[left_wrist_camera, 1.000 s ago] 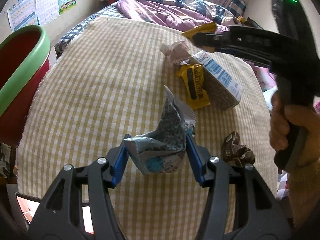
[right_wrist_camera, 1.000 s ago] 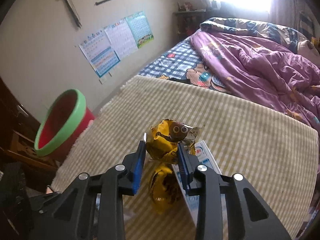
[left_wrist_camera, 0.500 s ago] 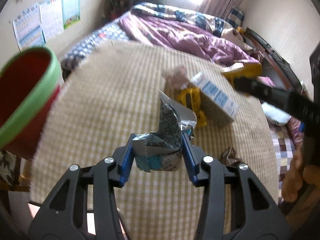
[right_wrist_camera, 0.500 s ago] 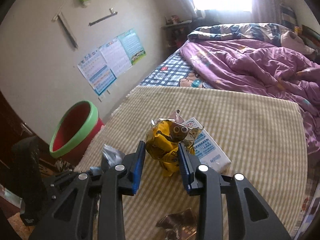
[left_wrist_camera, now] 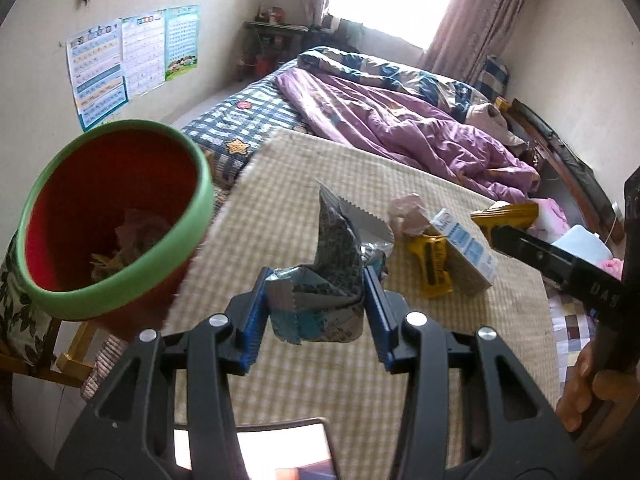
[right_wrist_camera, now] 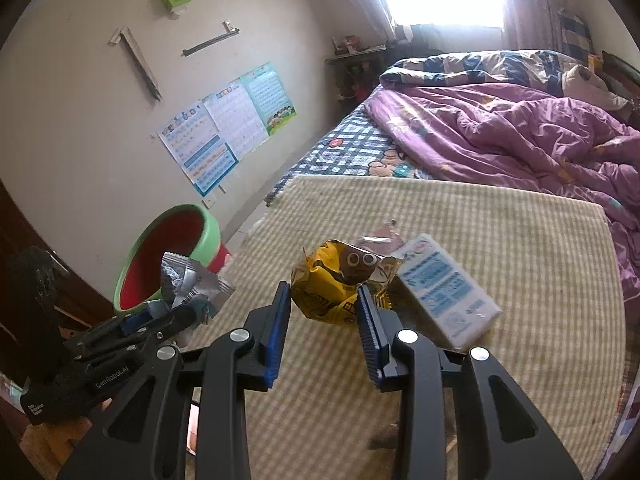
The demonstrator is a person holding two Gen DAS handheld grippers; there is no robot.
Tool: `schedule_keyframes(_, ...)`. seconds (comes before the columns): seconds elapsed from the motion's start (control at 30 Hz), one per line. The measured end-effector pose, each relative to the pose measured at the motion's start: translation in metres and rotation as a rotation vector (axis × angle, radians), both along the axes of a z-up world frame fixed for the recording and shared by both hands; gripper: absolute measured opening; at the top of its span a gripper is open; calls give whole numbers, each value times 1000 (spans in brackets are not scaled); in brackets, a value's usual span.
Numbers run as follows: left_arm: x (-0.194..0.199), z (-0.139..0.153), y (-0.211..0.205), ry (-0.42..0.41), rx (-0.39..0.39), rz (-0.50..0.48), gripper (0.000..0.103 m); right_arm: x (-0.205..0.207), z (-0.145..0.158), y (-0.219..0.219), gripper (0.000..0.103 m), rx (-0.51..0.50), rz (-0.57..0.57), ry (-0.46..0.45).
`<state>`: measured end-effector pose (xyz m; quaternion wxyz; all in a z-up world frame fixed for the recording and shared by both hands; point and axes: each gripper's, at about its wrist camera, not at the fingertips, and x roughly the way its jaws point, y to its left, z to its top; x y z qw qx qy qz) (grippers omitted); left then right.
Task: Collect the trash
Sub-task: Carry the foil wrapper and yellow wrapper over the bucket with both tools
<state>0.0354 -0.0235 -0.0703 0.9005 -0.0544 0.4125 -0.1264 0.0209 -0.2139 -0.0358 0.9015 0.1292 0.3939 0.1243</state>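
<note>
The left gripper (left_wrist_camera: 316,300) is clenched on a crumpled silver-and-blue wrapper (left_wrist_camera: 320,280), its blue pads pressed against both sides, and holds it clear of the checked tablecloth (left_wrist_camera: 320,168). The right gripper (right_wrist_camera: 324,312) is closed tight on a yellow snack wrapper (right_wrist_camera: 336,284) that bulges out above its fingertips. To the left, past the table's frayed edge, stands the red bin with a green rim (left_wrist_camera: 116,216), scraps of paper lying at its bottom; it is near the left gripper, off to its left. A broad stretch of bare cloth lies ahead of both grippers toward the bed with the purple quilt (left_wrist_camera: 400,120). On the table beyond the right gripper rest a white-and-blue carton (right_wrist_camera: 444,292), a second yellow wrapper (left_wrist_camera: 434,260) just beside it, and a pink crumpled tissue (left_wrist_camera: 408,212).
</note>
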Motion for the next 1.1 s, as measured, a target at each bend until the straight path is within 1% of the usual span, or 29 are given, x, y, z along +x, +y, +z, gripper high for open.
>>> schedule_keyframes(0.2, 6, 7, 30, -16, -6, 14, 43, 5, 5, 35, 34, -28, 8, -8)
schedule_keyframes(0.37, 11, 9, 51, -26, -7, 13, 43, 13, 5, 58, 34, -31, 7, -2)
schedule_keyframes(0.5, 21, 12, 74, -29, -12, 18, 43, 19, 5, 82, 34, -34, 13, 0)
schedule_keyframes(0.7, 31, 15, 101, -39, -3, 24, 43, 29, 6, 114, 34, -33, 24, 0)
schedule_keyframes(1.0, 45, 15, 136, -46, 3, 21, 43, 41, 5, 153, 34, -45, 28, 0)
schedule_keyframes(1.1, 48, 14, 147, -45, 7, 24, 43, 44, 3, 161, 34, -45, 24, 3)
